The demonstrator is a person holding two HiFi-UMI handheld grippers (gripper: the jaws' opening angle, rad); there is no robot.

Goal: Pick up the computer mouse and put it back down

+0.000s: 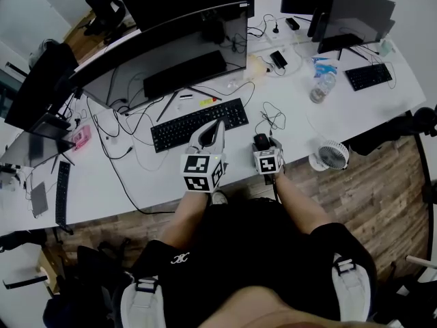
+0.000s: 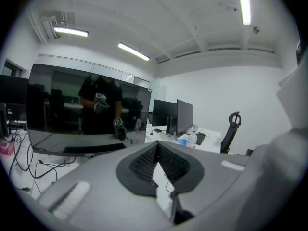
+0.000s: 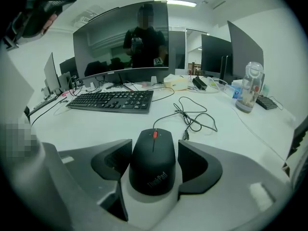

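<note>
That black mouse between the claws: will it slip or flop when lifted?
The mouse looks rigid, so it should keep its shape, though its smooth rounded sides might slip in the right gripper. Its thin cable lies in loose loops, so it will probably trail and tug only lightly.

Here's the right gripper [image 3: 154, 150] down at the near edge of the desk [image 3: 96, 129], with the computer mouse [image 3: 153, 170] sitting between its jaws, one jaw tight against each flank. Straight ahead of those jaws the cable [image 3: 191, 115] loops across the desk. Ahead and to the left lies the keyboard [image 3: 111, 101], and behind that stands the curved monitor [image 3: 120, 40]. Out to the right of the jaws a bottle [image 3: 250, 91] stands upright, with a second keyboard [image 1: 369, 76] just right of it, and nearer in there's a fan [image 1: 330, 154]. The left gripper [image 1: 219, 124] is over the first keyboard, left of the mouse, with its jaws met at the tips, nothing between them and the monitor ahead.
</note>
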